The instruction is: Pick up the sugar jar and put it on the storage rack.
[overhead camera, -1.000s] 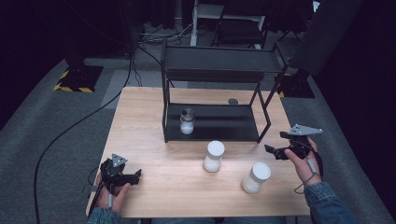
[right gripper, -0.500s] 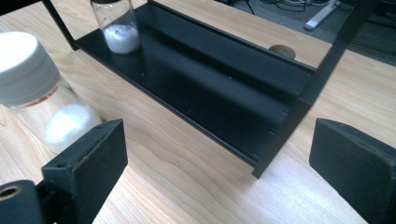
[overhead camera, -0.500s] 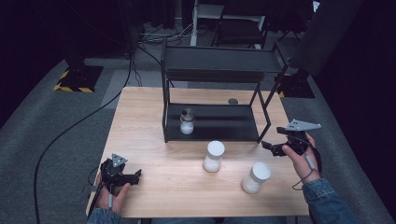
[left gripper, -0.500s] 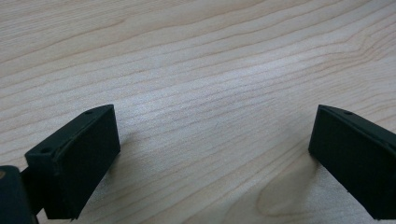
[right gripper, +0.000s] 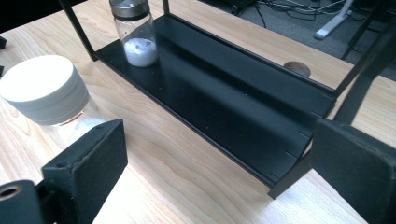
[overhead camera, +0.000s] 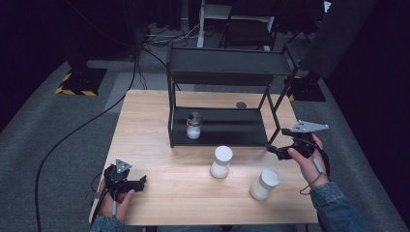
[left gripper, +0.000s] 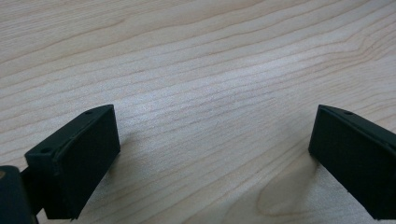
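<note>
I hold the black two-jaw left gripper [overhead camera: 140, 182] low in my left hand [overhead camera: 118, 200], its jaws spread wide and pointing right. My right hand [overhead camera: 309, 162], in a blue denim sleeve [overhead camera: 338, 210], holds the black right gripper [overhead camera: 270, 149] raised, jaws wide apart, pointing left.

R tool [overhead camera: 273, 149] moved left twd shelf [overhead camera: 220, 126] corner; jaws apart.

**Around the work area**

A wooden table [overhead camera: 159, 125] carries a black two-tier rack [overhead camera: 227, 63]. A round hole [overhead camera: 241, 105] sits in the tabletop behind the rack. Cables [overhead camera: 159, 38] trail over grey carpet [overhead camera: 58, 125] beyond.
</note>
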`<state>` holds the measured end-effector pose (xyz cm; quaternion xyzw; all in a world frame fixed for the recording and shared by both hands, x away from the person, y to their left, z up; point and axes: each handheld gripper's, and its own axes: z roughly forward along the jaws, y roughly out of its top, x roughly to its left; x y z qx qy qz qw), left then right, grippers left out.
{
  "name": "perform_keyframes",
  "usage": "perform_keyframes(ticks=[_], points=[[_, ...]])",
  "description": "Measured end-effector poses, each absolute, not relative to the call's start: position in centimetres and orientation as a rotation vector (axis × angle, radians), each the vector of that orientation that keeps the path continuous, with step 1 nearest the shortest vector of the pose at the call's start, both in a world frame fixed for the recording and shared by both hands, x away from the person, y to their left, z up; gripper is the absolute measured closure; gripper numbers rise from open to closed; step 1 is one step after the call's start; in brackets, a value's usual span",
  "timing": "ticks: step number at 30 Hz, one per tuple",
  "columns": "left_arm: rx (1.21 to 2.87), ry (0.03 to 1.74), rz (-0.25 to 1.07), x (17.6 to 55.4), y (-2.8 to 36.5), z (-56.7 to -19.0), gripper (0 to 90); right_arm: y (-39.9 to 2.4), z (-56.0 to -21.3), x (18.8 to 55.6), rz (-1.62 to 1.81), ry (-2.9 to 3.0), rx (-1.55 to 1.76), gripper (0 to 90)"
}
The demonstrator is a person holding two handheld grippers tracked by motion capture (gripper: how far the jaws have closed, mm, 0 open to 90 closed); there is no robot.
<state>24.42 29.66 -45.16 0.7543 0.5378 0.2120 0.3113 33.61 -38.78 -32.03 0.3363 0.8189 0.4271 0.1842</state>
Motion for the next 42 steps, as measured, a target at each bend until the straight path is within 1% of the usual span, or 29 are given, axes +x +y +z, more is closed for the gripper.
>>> perform_keyframes(ticks=[26, 42], points=[[1.991, 1.421, 0.558, 24.4, 29.7, -45.1, 1.8, -36.7, -30.8, 34.1, 1.247, 2.326, 0.894, 4.1], [1.991, 1.417, 0.558, 24.4, 29.7, -45.2, 1.8, -34.6, -30.3, 34.4, 1.278, 2.346, 0.840, 4.1]])
